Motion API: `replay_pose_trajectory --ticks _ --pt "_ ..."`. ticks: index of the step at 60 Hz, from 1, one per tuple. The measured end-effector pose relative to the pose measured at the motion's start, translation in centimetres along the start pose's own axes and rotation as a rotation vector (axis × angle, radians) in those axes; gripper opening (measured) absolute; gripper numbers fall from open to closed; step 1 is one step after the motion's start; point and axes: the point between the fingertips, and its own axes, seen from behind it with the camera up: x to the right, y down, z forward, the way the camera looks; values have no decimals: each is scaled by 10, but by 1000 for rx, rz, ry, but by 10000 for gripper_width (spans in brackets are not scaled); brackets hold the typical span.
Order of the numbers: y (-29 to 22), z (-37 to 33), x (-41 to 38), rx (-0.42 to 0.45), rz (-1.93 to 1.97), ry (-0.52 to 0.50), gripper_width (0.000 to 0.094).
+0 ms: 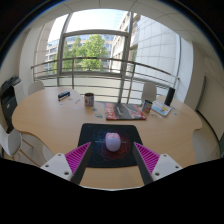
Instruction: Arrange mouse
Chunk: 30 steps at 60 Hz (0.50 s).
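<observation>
Gripper view shows a broad wooden table with a dark mat on it and a pale mouse on the mat. The gripper is spread wide and empty, mouse just ahead between the fingertips. This looks like the approach; next, close in and grip. A mug and book lie well beyond, nothing blocking.
</observation>
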Motion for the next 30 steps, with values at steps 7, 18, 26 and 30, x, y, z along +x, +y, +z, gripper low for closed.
replay_pose_trajectory --ticks 7,18,26,30 --pt "12 -55 -3 14 -18 4 843" --pt "30 -113 -11 29 -37 -6 844" --pt "40 -130 -8 28 -42 4 846" --pt "40 -133 -5 34 -52 11 844"
